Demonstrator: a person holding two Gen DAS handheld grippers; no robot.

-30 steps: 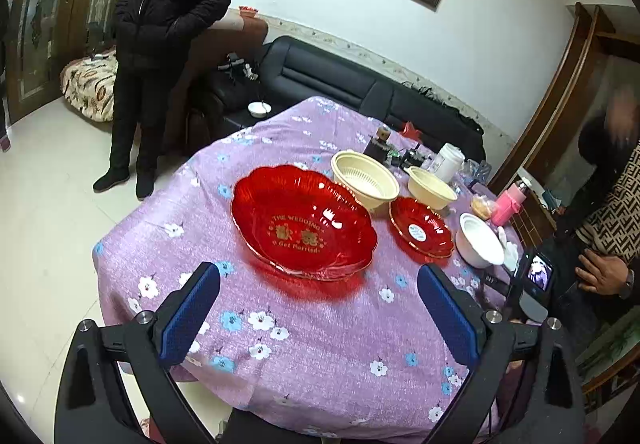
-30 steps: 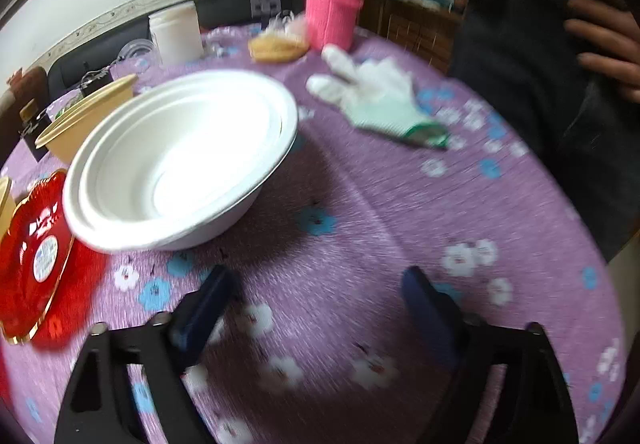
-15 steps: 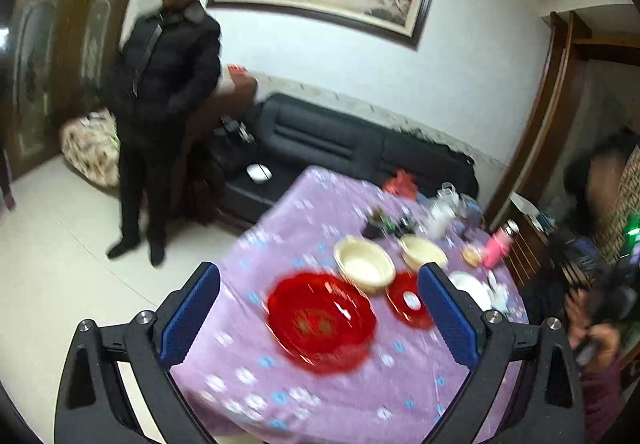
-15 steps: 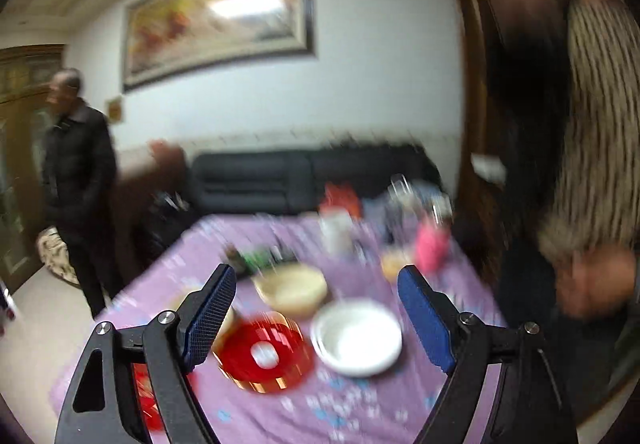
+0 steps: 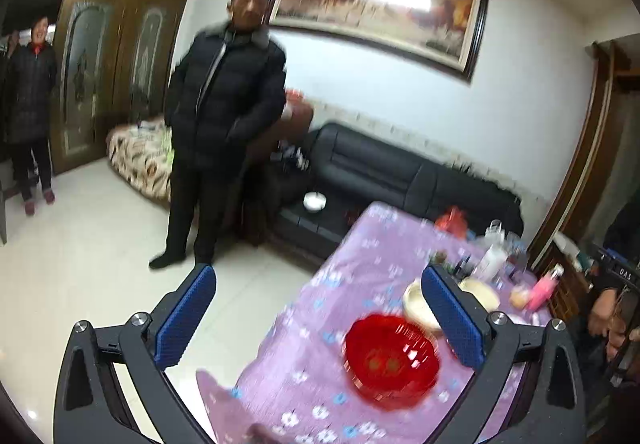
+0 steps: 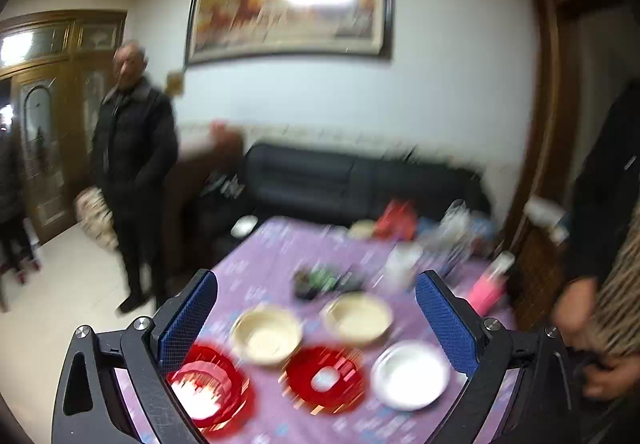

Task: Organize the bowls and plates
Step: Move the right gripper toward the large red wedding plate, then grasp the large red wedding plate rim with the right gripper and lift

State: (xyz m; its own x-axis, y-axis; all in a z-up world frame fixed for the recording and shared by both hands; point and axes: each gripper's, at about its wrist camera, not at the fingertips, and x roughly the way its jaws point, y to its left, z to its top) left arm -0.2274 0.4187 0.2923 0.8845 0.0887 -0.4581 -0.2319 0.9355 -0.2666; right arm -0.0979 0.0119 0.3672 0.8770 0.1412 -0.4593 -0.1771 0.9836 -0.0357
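Note:
Both views are blurred by motion. A large red scalloped plate [image 5: 390,358] [image 6: 204,384] lies on the purple flowered tablecloth [image 5: 320,324]. Beside it are a small red plate [image 6: 325,378], a white bowl [image 6: 411,374] and two cream bowls [image 6: 267,336] [image 6: 358,318]. My left gripper [image 5: 318,318] is open and empty, held high and back from the table. My right gripper [image 6: 316,318] is open and empty, raised well above the dishes.
A man in a dark jacket [image 5: 224,112] stands left of the table on the white floor. A black sofa [image 5: 400,176] lies behind it. A pink bottle [image 6: 490,286], jars and small clutter sit at the table's far end. A person's hands [image 6: 588,328] are at right.
Both grippers have lifted up and pulled back from the table. The dishes now look small and far below; the room and standing man fill the views. Both stay open.

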